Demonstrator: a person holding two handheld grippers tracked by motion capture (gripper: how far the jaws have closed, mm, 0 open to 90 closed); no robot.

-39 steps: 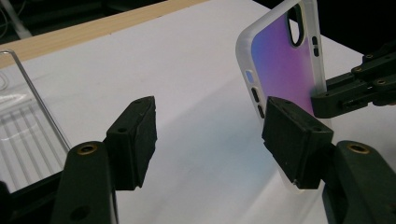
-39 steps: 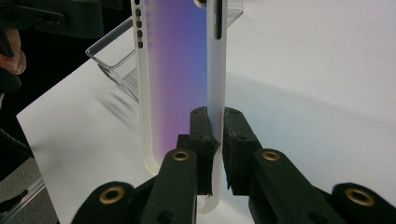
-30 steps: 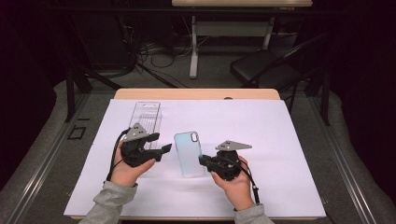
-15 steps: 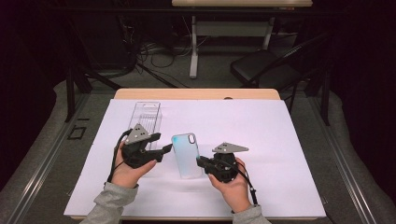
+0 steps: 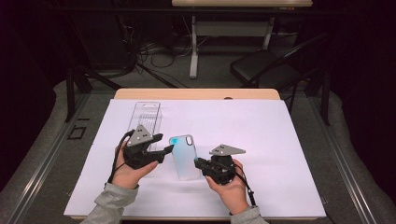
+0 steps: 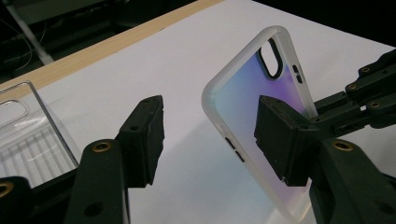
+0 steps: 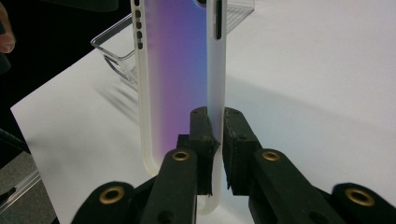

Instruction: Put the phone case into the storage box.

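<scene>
The right gripper point(image 5: 198, 163) has its jaws pinched tight on one long side rim of the phone case point(image 5: 185, 156), and in the right gripper view you can see the frosted edge squeezed right between the two black pads, with the case point(image 7: 175, 70) standing up away from the jaws and its purple-blue back facing sideways. The left gripper point(image 5: 164, 150) is a different story: its jaws are spread, they've just been closing in a bit, and nothing is clamped. In the left gripper view one pad sits in front of the case's iridescent back point(image 6: 243, 93) and the other pad hangs well off to the side over bare white paper, so the case's edge is sort of between them but the pads aren't pressing on it. The case itself is clear-rimmed with a camera cutout at its far end, held a little above the white sheet point(image 5: 280, 140) that covers the table, roughly at the middle and closer to the near edge than the far one. Just beyond the left gripper, toward the far left corner of the sheet, lies a clear plastic package tray point(image 5: 145, 114), flat on the sheet and apart from the case. A hand point(image 5: 127, 173) holds the left gripper from below and another hand point(image 5: 231, 189) holds the right one, both sleeves coming in over the near edge.
</scene>
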